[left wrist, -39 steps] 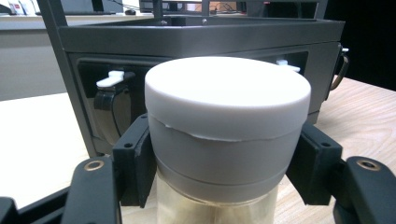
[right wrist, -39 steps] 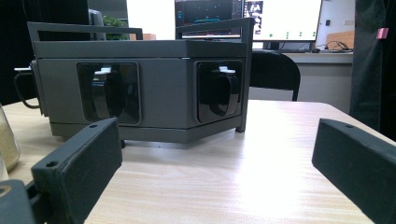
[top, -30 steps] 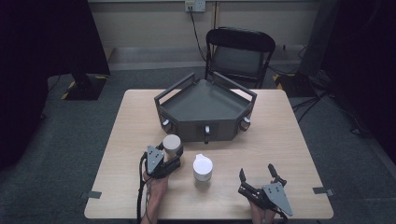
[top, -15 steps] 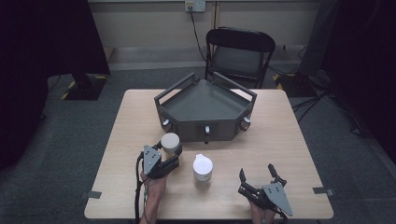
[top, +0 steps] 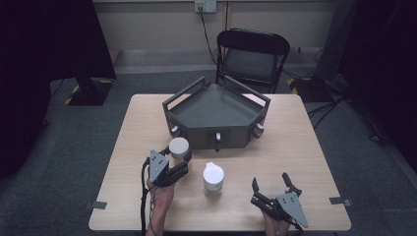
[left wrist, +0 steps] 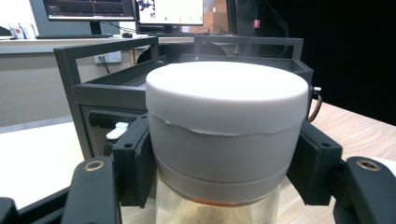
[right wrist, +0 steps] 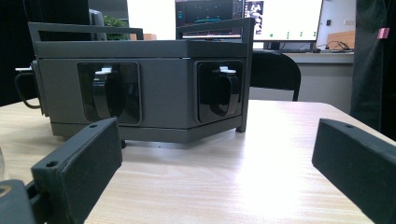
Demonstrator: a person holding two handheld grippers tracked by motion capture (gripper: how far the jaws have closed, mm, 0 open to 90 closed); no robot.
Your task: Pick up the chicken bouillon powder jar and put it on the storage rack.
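The left tool (top: 178, 158) grips the upright white-lidded jar (top: 179, 147) just under its lid, the grey tray (top: 216, 110) directly ahead, while the right tool (top: 271, 186) rests wide open, well apart.

The jar (left wrist: 219, 140) has a matt off-white plastic lid, smooth with a thin ragged seam line around it, over a grey band of the same dull finish; below that its wall looks like clear glass or plastic with a faint sheen. The left gripper (top: 176, 162) has jaws of matt black plastic, slightly grainy, with brass-coloured metal insets. The right gripper (top: 271, 184) has the same dull black jaws and carries a grey, flat-finished plate. The worktop (top: 305, 147) is pale wood-grain laminate, smooth with a soft glare. The tray (right wrist: 159, 88) looks like dark grey painted metal, satin, with glossy black recesses. A second container (top: 213, 176) has a white matt lid.
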